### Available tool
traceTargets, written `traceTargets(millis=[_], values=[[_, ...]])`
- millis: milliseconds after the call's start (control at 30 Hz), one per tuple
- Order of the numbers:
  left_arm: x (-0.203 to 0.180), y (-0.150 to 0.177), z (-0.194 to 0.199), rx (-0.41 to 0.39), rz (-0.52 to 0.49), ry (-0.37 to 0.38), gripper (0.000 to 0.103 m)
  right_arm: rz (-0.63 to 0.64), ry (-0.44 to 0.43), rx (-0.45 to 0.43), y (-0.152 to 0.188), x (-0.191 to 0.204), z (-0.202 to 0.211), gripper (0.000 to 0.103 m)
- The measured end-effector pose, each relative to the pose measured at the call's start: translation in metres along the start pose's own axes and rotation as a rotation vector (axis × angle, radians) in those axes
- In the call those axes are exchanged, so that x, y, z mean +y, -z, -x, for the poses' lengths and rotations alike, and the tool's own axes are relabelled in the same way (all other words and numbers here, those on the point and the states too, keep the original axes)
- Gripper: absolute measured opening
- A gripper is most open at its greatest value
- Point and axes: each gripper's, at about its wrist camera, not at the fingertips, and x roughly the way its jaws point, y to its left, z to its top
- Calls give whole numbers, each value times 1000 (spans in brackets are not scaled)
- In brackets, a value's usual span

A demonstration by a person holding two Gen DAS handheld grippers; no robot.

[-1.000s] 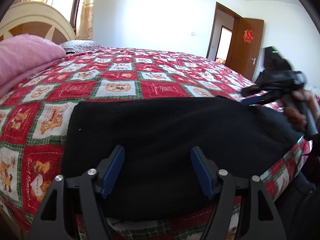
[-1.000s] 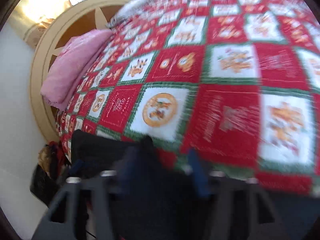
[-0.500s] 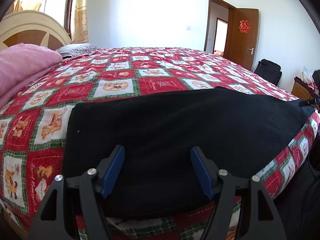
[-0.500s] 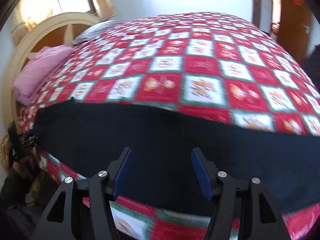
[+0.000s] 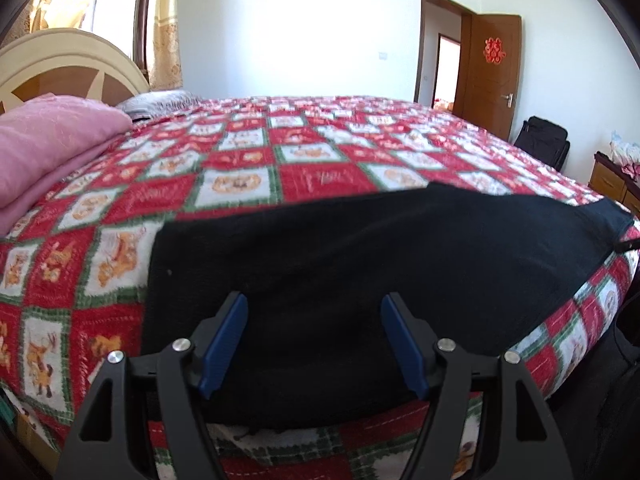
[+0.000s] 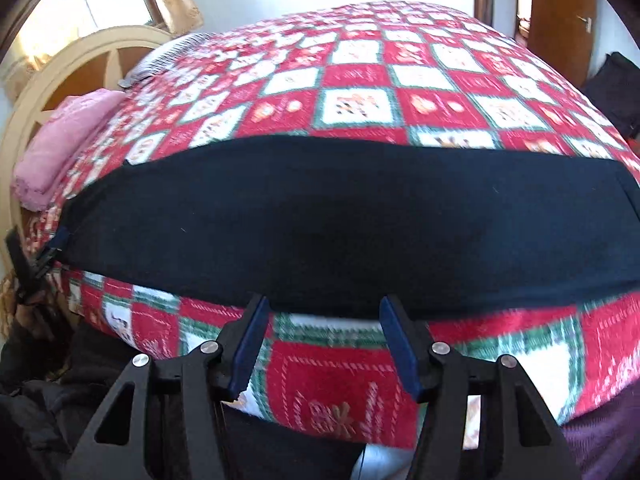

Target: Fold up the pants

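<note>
Black pants [image 5: 360, 264] lie flat as a long strip along the near edge of a bed with a red, white and green patchwork quilt [image 5: 248, 168]. My left gripper [image 5: 314, 308] is open and empty, over the pants' left part near the bed edge. In the right wrist view the pants [image 6: 340, 216] stretch across the whole width. My right gripper [image 6: 322, 310] is open and empty, just in front of the pants' near edge, over the quilt's hanging side. The left gripper's tip [image 6: 52, 248] shows at the pants' left end.
A folded pink blanket [image 5: 44, 148] and a cream headboard [image 5: 72, 64] stand at the left. A brown door [image 5: 492, 72] stands open at the back right, with a black bag [image 5: 544, 140] and a wooden cabinet [image 5: 612, 184] beside the bed.
The right gripper has swung off the pants, pulled back to the bed's near edge and left the left wrist view. The left gripper has stayed open over the pants.
</note>
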Motion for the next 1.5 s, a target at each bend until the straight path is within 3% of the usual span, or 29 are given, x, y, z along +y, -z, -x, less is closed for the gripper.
traceTargets(millis=[133, 233, 333, 433, 633, 667, 700, 767, 933, 1133, 1233, 1367, 1500], values=[[0, -3, 0, -10, 7, -2, 77, -136, -12, -16, 8, -25, 4, 47], [5, 2, -7, 16, 31, -1, 77, -211, -67, -44, 8, -37, 4, 45], [9, 7, -8, 10, 48, 10, 77, -255, -87, -78, 7, -43, 5, 35], [8, 6, -8, 14, 42, 8, 77, -304, -82, -54, 7, -49, -2, 28], [7, 6, -8, 10, 43, 10, 79, -448, -141, -83, 12, -63, -4, 28], [6, 7, -8, 9, 39, 9, 79, -457, -135, -98, 13, -63, -6, 23], [5, 7, -8, 10, 32, 6, 79, -464, -122, -114, 14, -63, -6, 5], [5, 8, -8, 13, 16, -5, 79, -448, -101, -129, 14, -61, -6, 3], [12, 12, -8, -7, 27, -2, 79, -410, -99, -140, 19, -58, 9, 2], [8, 3, -5, 12, 30, -18, 79, -404, -111, -116, 22, -65, -4, 3], [-2, -9, 9, -35, 18, -18, 79, -405, -129, -113, 21, -66, 5, 8], [-26, -29, 19, -80, -15, 33, 81, -360, -27, -180, 23, -59, 33, 23], [-64, -43, 6, -81, -77, 101, 84, -291, 53, -264, 13, -52, 54, 25]])
